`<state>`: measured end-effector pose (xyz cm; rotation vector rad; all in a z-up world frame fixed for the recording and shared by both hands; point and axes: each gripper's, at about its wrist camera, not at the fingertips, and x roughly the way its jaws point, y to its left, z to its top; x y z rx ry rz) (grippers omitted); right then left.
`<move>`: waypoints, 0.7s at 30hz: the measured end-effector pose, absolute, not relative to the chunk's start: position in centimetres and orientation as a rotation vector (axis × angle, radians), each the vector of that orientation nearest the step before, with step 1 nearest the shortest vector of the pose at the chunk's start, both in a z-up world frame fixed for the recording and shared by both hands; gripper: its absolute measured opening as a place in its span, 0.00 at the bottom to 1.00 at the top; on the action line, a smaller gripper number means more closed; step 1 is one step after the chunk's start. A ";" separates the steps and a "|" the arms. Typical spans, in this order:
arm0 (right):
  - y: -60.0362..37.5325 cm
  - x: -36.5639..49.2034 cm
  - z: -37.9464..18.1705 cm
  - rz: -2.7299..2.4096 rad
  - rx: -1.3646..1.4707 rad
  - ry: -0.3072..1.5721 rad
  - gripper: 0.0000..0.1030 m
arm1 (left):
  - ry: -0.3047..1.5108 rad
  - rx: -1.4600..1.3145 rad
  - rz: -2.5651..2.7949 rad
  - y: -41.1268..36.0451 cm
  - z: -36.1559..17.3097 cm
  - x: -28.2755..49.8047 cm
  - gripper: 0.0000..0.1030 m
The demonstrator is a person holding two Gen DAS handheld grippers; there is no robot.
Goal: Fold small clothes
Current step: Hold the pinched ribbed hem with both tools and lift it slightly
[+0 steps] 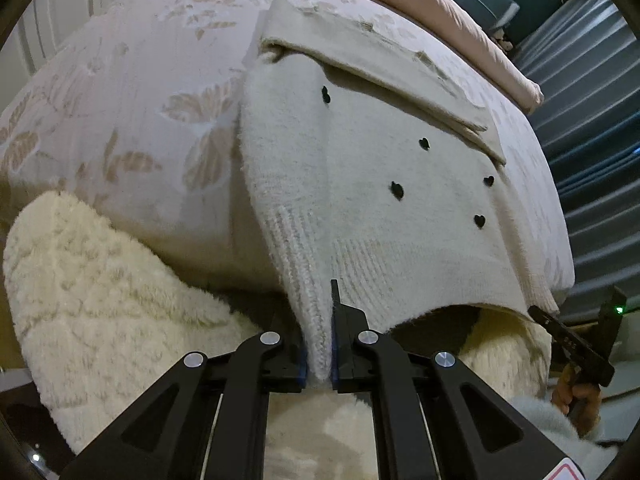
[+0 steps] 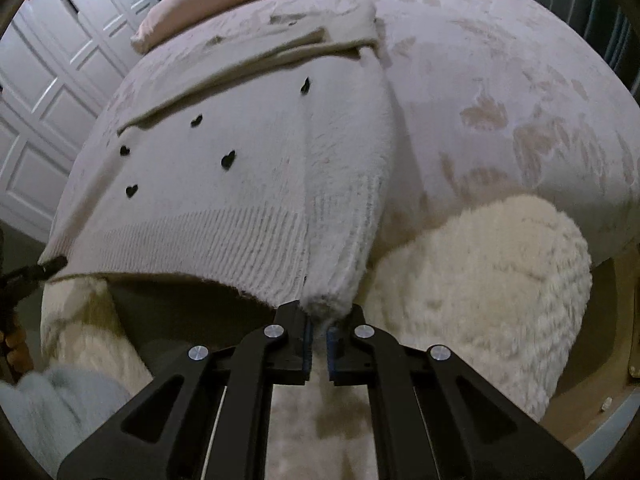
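Observation:
A small white knit sweater [image 1: 384, 184] with black heart marks lies on the bed, its ribbed hem hanging toward me. My left gripper [image 1: 319, 344] is shut on the hem's left corner, where a folded-in sleeve edge bunches between the blue pads. In the right wrist view the same sweater [image 2: 224, 184] spreads to the left. My right gripper [image 2: 318, 332] is shut on the hem's right corner, fabric pinched between its pads. The hem between both grips is lifted off the bed edge. The other gripper's tip shows at each view's outer edge [image 1: 572, 340].
The bed cover [image 1: 132, 92] is pale with a leaf pattern. A beige folded cloth [image 1: 380, 60] lies across the sweater's top. A fluffy cream blanket [image 1: 92, 288] hangs at the bed's near edge. White wardrobe doors [image 2: 48, 92] stand at left. A pink duvet [image 1: 460, 12] lies behind.

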<state>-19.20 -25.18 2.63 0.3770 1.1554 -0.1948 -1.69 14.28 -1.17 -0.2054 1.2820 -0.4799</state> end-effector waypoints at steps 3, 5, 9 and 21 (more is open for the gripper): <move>-26.3 -19.0 1.8 -0.199 0.470 1.156 0.10 | 1.300 -0.246 -0.415 14.8 -2.5 -0.5 0.23; -27.4 -18.7 1.0 -0.229 0.568 1.160 0.28 | 1.319 -0.344 -0.352 15.6 -3.8 0.7 0.37; -28.5 -18.0 0.6 -0.277 0.610 1.111 0.54 | 1.342 -0.473 -0.312 16.4 -5.2 2.4 0.53; -28.3 -13.5 -3.1 -0.248 0.518 1.252 0.54 | 1.348 -0.378 -0.322 13.0 -8.3 3.4 0.82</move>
